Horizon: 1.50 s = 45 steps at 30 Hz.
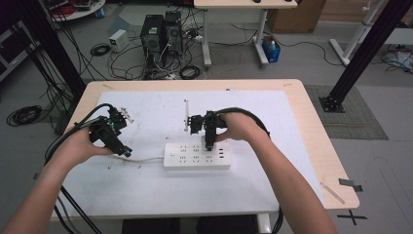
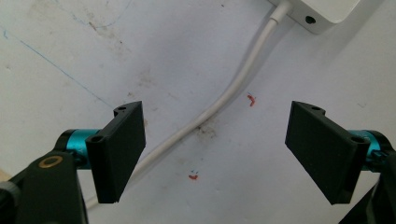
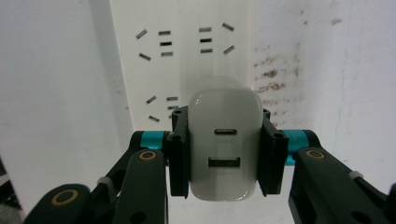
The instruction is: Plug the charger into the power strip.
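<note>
A white power strip [image 1: 197,156] lies on the white table cover [image 1: 146,185], with its white cord [image 1: 146,159] running left. My right gripper [image 1: 209,145] points down over the strip's right part, shut on a white USB charger [image 3: 224,149]. In the right gripper view the charger sits between both jaws, over the strip's sockets [image 3: 182,46]; I cannot tell whether it touches them. My left gripper [image 1: 125,151] hovers left of the strip, above the cord [image 2: 219,102]. Its jaws stand wide apart with nothing between them [image 2: 215,149]. A corner of the strip [image 2: 317,11] shows at the top.
A thin white rod [image 1: 186,114] lies on the cover behind the right gripper. Beyond the table, computer towers [image 1: 160,34] and tangled cables [image 1: 136,63] sit on the floor. Black frame posts [image 1: 360,53] stand at both sides. Tape marks [image 1: 351,184] lie near the right front corner.
</note>
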Motion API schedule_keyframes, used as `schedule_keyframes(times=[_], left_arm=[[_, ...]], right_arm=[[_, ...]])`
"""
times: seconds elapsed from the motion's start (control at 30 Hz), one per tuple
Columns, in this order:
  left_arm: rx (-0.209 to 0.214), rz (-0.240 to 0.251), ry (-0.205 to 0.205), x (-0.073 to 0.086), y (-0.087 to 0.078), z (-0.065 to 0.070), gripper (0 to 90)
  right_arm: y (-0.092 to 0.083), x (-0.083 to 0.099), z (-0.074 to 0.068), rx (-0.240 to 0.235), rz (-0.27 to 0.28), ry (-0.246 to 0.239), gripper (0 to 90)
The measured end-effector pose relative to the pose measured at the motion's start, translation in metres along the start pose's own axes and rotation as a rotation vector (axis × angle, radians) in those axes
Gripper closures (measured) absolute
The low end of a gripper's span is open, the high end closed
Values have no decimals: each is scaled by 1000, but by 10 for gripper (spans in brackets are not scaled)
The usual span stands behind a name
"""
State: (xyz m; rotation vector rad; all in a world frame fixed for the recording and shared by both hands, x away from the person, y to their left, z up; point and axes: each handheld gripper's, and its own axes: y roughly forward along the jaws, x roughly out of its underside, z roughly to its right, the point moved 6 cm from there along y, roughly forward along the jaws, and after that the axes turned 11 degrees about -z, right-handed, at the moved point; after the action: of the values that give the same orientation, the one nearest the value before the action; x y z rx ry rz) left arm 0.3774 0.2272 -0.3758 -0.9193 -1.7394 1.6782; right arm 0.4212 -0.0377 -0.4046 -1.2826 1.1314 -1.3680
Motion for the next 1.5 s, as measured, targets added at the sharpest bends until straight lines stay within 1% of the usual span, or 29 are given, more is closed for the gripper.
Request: schedule_keyframes(times=[0.03, 0.07, 0.13, 0.17, 0.2, 0.23, 0.3, 0.37, 0.43, 0.47, 0.57, 0.7, 0.8, 0.9, 0.93, 0.97, 1.0, 1.03, 1.07, 1.13, 1.17, 1.2, 1.23, 1.27, 1.3, 1.37, 1.4, 1.47, 1.5], left_arm=[[1, 0, 2, -1, 0, 0, 202], [2, 4, -3, -1, 0, 1, 202], [4, 0, 8, -2, 0, 2, 202], [5, 4, 4, -3, 1, 3, 202], [6, -1, 11, -3, 1, 3, 202], [8, -2, 13, -4, 2, 4, 202], [11, -6, 17, -5, 4, 6, 202], [17, -7, 18, -7, 5, 7, 202], [20, -6, 24, -9, 7, 8, 202], [21, -6, 25, -9, 7, 9, 202], [28, -6, 28, -11, 10, 10, 202], [36, -17, 27, -16, 15, 9, 202], [42, -14, 30, -19, 16, 10, 201], [45, -18, 43, -23, 18, 12, 201], [43, -14, 43, -24, 18, 12, 202], [45, -13, 43, -24, 17, 13, 202], [45, -10, 44, -25, 17, 13, 202], [47, 0, 45, -26, 17, 13, 201], [47, -1, 46, -27, 17, 13, 202], [44, 21, 41, -29, 18, 12, 202], [48, 29, 40, -29, 17, 11, 202], [54, 35, 33, -30, 18, 10, 202], [49, 36, 32, -29, 18, 9, 201], [44, 39, 32, -29, 17, 7, 201], [52, 57, 7, -30, 18, 8, 201], [37, 45, 12, -29, 17, 3, 170], [21, 52, -1, -29, 15, 0, 170], [21, 63, -23, -30, 13, -3, 170], [15, 69, -37, -30, 12, -5, 170]], right_arm=[[0, 0, -1, -9, 1, 14, 623], [1, -1, 0, -9, 7, -1, 623], [1, -1, -2, -21, 10, -13, 622], [4, -1, -2, -16, 4, -31, 623], [5, -1, -3, -7, 0, -39, 623], [5, -2, -3, -1, 8, -49, 623], [5, -1, -4, 2, 4, -56, 625], [6, -1, -3, 8, 10, -80, 626], [7, 0, -3, -4, 11, -73, 628], [15, 1, -3, -11, -25, -69, 628], [15, 2, -2, -19, 4, -68, 630], [15, 0, -5, 18, -15, -81, 632], [17, 2, -4, -1, 3, -65, 633], [19, -3, -7, 25, -6, -74, 633], [19, -3, -6, 22, -9, -68, 633], [20, -2, -5, 6, 8, -61, 632], [21, -2, -4, 8, 27, -70, 632], [21, 0, -4, 5, 44, -59, 630], [22, 0, -4, 4, 69, -69, 627], [24, 1, -3, -7, 98, -65, 617], [26, 3, -3, -10, 87, -71, 523], [28, 5, -3, -17, 76, -44, 372], [26, 7, -1, -41, 87, 13, 308], [22, 11, -1, -85, 101, 89, 300], [15, 17, 0, -103, 132, 132, 299], [2, 32, 3, -97, 170, 218, 278], [-5, 42, 5, -90, 198, 282, 263], [-20, 71, 11, -83, 241, 474, 231], [-24, 81, 13, -88, 251, 549, 226]])
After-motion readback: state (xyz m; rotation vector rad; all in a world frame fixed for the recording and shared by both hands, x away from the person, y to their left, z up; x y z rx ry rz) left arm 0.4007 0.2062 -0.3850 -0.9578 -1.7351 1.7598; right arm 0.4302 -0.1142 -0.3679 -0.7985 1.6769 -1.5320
